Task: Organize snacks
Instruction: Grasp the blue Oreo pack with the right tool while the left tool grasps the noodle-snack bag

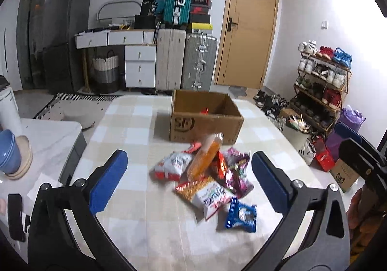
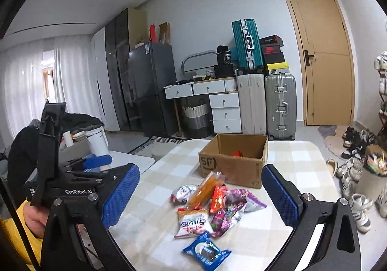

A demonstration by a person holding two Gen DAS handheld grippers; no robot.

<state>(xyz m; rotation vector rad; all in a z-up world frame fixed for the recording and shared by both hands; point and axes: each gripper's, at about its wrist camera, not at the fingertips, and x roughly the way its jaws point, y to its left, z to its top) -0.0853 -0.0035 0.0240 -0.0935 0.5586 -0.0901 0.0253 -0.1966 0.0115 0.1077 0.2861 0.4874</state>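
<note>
While both claws gape empty, left claw (image 1: pixel 189 180), right claw (image 2: pixel 200 194), snack pile (image 1: pixel 205 174) before cardboard box (image 1: pixel 205 116), shoe rack (image 1: pixel 324 82) beside table (image 1: pixel 135 125)

A wooden door (image 2: pixel 321 53) is set in the far wall. Beside it, a beige suitcase (image 2: pixel 251 104) and a silver suitcase (image 2: pixel 280 106) are stood upright, with a teal suitcase (image 2: pixel 246 43) and stacked shoe boxes (image 2: pixel 273 53) placed on top. A white drawer desk (image 2: pixel 212 99) shelters a woven basket (image 2: pixel 196 116), next to a dark refrigerator (image 2: pixel 150 84). A loaded shoe rack (image 1: pixel 324 82) is seen at the right wall, and blue bowls (image 1: pixel 9 152) are stacked on a side counter (image 1: pixel 55 140).
</note>
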